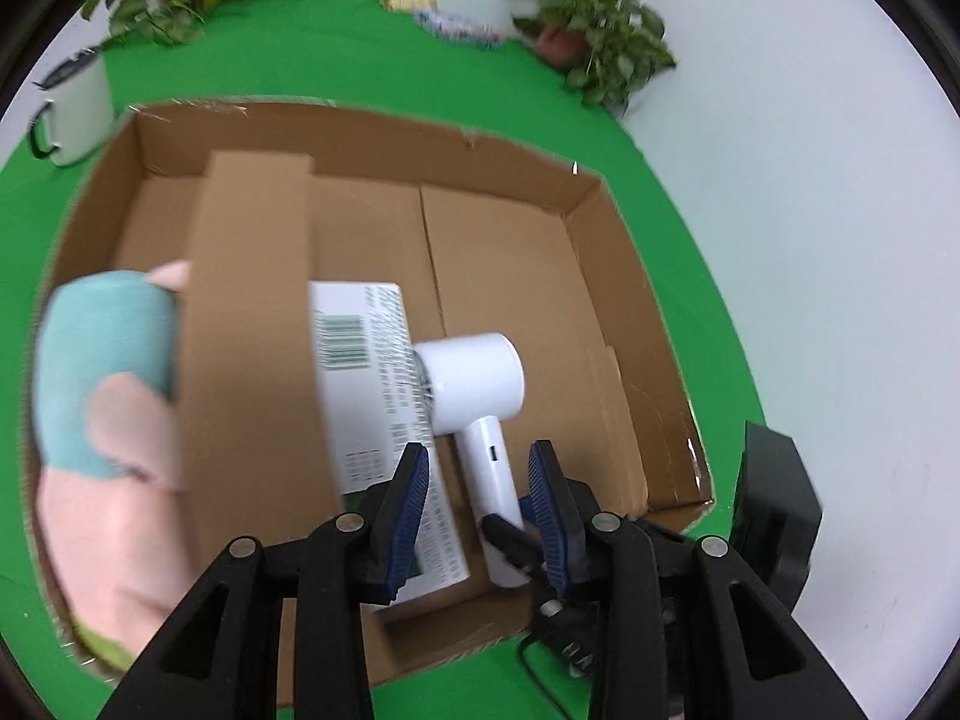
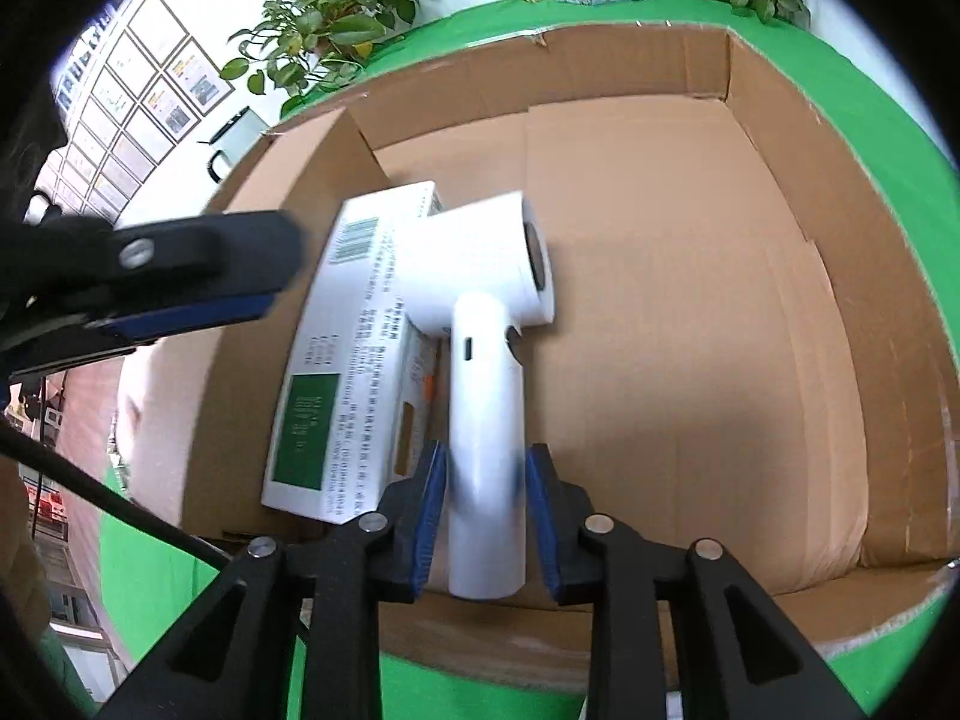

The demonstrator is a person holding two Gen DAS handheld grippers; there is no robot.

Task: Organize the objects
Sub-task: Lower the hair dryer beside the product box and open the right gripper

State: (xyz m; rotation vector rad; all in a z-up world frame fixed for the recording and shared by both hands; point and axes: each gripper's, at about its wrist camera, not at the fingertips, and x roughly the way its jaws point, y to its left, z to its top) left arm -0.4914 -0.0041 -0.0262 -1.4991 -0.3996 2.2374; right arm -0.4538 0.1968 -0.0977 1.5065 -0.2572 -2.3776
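Inside the open cardboard box [image 2: 690, 312], near its 7 o'clock corner, a white hair dryer [image 2: 486, 396] lies with its barrel resting on a white printed carton [image 2: 336, 372]. Right gripper [image 2: 486, 510] has its blue-padded fingers [image 2: 429, 516] closed against the dryer's handle, one pad on each side. Left gripper [image 1: 480, 510] hangs above the same corner with its fingers nearly together and nothing between them; the dryer handle shows below it. At 9 o'clock, a pink and teal plush toy [image 1: 114, 420] sits behind a cardboard divider [image 1: 252, 324]. Box rests on a green worktop [image 1: 360, 66]; a white mug [image 1: 78, 114] stands at 10 o'clock, potted plants [image 1: 594, 30] at 1 o'clock.
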